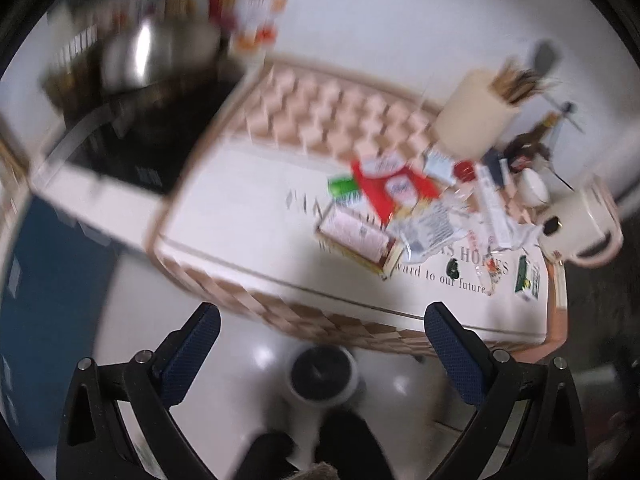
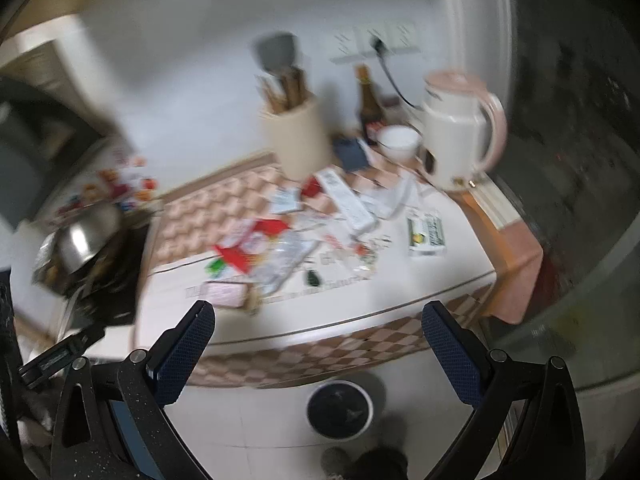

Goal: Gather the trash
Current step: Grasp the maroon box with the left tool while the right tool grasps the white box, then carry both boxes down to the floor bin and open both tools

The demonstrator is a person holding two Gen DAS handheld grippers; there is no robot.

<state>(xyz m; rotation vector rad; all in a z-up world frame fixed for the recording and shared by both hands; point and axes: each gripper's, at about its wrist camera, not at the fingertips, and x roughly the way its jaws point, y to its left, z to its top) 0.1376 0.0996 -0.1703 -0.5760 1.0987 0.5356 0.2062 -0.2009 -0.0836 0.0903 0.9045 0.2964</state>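
Observation:
Trash lies scattered on a table covered with a checkered cloth (image 1: 320, 100): a red and white packet (image 1: 394, 188), a flat pink box (image 1: 356, 236), a crumpled clear wrapper (image 1: 432, 228), a green wrapper (image 1: 342, 186) and a green and white carton (image 1: 528, 280). The right wrist view shows the same red packet (image 2: 256, 242), pink box (image 2: 226, 294) and carton (image 2: 426, 232). A white bin (image 1: 324, 376) with a black liner stands on the floor below the table edge, also seen as the bin (image 2: 340, 408). My left gripper (image 1: 322, 324) and right gripper (image 2: 318, 320) hover open above the floor, both empty.
At the table's back stand a cream utensil holder (image 2: 298, 136), a dark bottle (image 2: 370, 104), a white bowl (image 2: 400, 142) and a pink and white kettle (image 2: 460, 140). To the left are a black stove (image 1: 132, 132) and a steel pot (image 2: 86, 236). Both views are blurred.

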